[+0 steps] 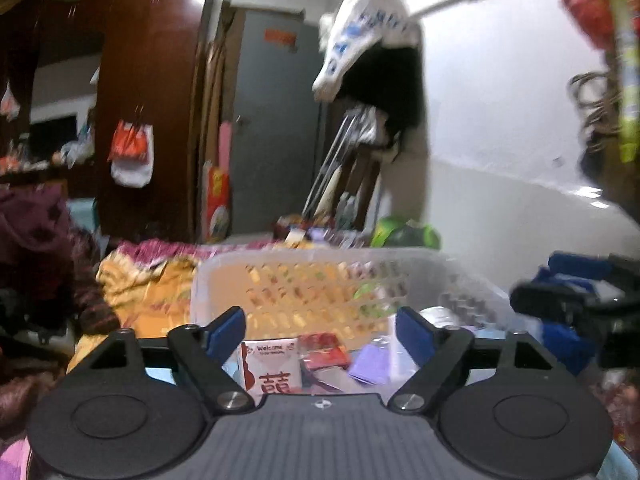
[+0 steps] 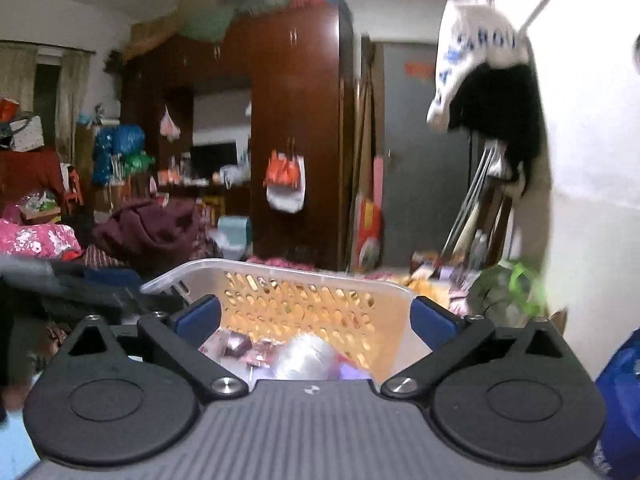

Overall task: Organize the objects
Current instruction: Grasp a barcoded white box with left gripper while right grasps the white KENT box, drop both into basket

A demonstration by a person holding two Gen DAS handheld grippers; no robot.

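A clear plastic basket (image 1: 320, 257) with perforated walls stands in front of both grippers on a cluttered bed. In it lie a white "Welcome" card with a red character (image 1: 272, 368), a red packet (image 1: 324, 350) and a purple packet (image 1: 370, 364). My left gripper (image 1: 320, 332) is open over the basket's near side, with nothing between its blue pads. The right gripper (image 1: 568, 304) shows at the right edge of that view. In the right wrist view the basket (image 2: 260, 271) holds a shiny silvery bag (image 2: 304, 356) and small packets. My right gripper (image 2: 316, 320) is open and empty.
Yellow patterned cloth (image 1: 148, 292) and a maroon garment (image 1: 36, 240) lie left of the basket. A green bag (image 1: 408, 236) sits behind it by the white wall. A dark wooden wardrobe (image 2: 296, 140) and a grey door (image 1: 272, 120) stand behind. Something blue (image 2: 624, 400) lies at the right.
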